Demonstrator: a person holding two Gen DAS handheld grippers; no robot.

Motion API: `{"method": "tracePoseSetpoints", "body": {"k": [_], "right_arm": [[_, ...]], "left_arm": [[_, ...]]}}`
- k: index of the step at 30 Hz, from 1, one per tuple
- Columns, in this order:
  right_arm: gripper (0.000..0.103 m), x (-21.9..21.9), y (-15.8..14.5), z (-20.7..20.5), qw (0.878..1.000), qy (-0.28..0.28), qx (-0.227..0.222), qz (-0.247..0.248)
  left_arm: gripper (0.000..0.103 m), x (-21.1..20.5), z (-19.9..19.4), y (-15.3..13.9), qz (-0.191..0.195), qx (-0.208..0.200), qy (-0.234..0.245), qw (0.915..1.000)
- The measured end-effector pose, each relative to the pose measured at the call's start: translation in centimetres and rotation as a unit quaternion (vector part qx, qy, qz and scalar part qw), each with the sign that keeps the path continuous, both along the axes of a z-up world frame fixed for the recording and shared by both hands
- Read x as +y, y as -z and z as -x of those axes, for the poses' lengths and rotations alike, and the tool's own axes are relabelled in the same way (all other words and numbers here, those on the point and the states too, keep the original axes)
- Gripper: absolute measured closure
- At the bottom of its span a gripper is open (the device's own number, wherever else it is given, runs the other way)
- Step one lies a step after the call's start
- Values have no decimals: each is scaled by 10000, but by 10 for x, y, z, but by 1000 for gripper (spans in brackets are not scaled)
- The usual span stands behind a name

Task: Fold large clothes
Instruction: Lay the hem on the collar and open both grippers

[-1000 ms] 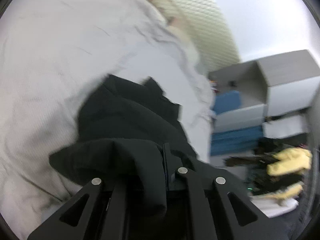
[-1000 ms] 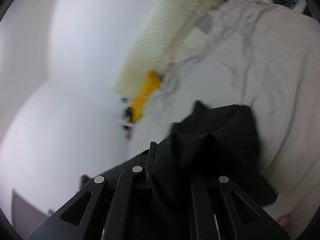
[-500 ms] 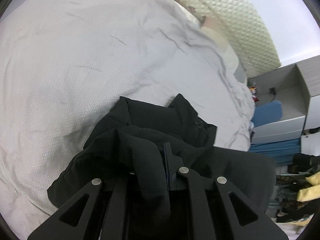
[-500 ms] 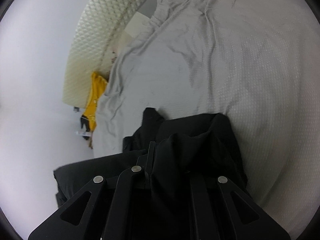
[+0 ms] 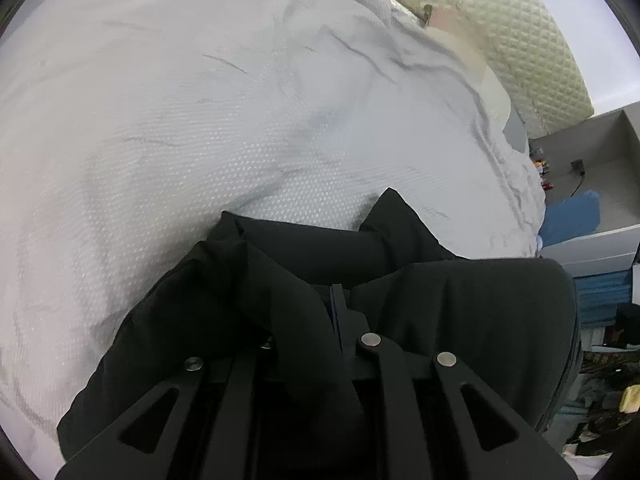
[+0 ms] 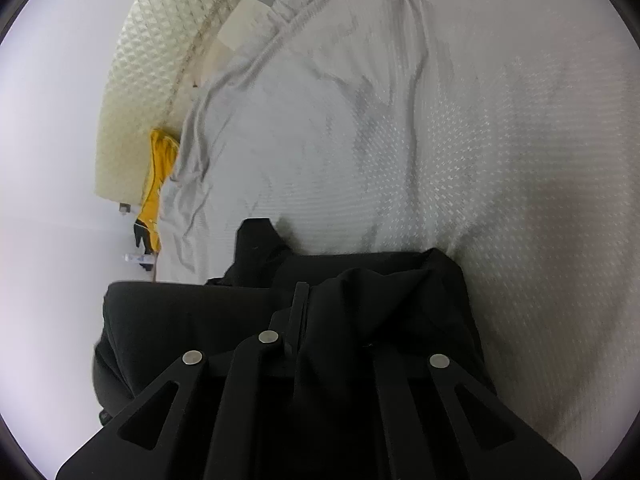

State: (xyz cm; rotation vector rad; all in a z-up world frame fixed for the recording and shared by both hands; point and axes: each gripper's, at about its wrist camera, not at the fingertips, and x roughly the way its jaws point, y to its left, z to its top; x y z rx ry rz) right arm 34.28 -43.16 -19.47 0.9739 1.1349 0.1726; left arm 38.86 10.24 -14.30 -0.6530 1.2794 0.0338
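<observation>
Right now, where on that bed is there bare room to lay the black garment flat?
The white bedspread lies bare from the black garment up to the quilted headboard. It is crowded by the shelves off the bed's edge and by the yellow cloth at the headboard corner.

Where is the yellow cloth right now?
In the right wrist view the yellow cloth sits at mid-left, wedged between the white bedspread and the quilted headboard.

Bed under wrinkled white textured cover, black garment lying on it, yellow cloth at edge
</observation>
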Motion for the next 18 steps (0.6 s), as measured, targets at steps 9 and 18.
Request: {"method": "tracePoseSetpoints", "body": {"k": [9, 18], "right_arm": [[98, -8, 17, 11, 9984, -1, -256, -513], [76, -23, -20, 42, 9960, -316, -573, -603]], "left_arm": [[91, 3, 1, -3, 132, 28, 379, 9992], [78, 50, 59, -48, 552, -284, 324, 9975]]}}
